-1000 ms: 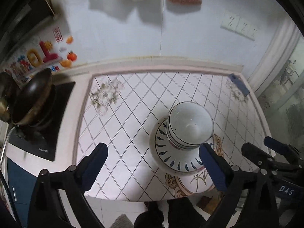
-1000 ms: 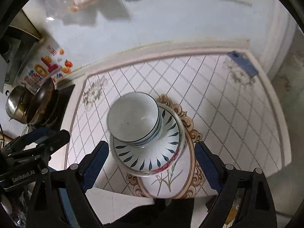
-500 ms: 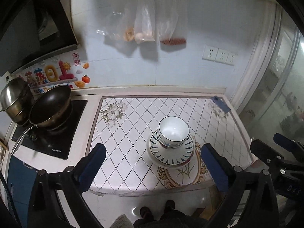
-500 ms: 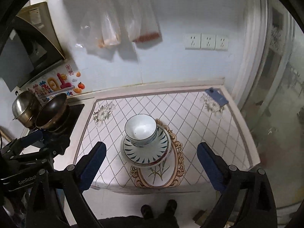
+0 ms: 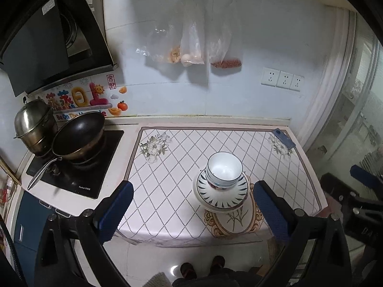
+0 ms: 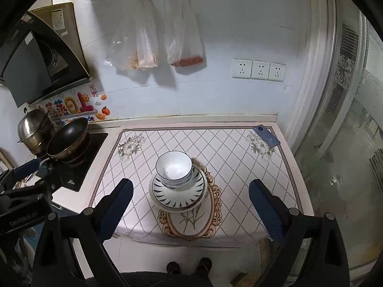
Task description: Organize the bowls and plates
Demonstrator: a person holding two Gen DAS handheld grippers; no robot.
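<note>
**Left wrist view: both grippers hanging clear above a finished stack**

Left wrist view is showing the bowls (image 5: 224,170) nesting inside one another on the plates (image 5: 221,195), right of centre in the frame, with the whole stack sitting on the table (image 5: 167,191) at the upper end of the mat's oval emblem. Wide pieces are lying underneath and deep ones on top, which is probably why the pile is looking steady.

The left gripper (image 5: 191,211) is hanging well above the table with its jaws released wide, gripping nothing; the stack is appearing between the fingers only because the camera is looking down past them. In the right wrist view the right gripper (image 6: 190,208) is doing the same, jaws spread and empty, with the stack just left of centre.

A wok (image 5: 79,138) and pot (image 5: 33,122) are sitting on the hob at the left of the frame, and a phone (image 6: 266,135) is lying at the mat's upper right corner, all well apart from the stack. Judging by this, the organizing is looking complete.
</note>
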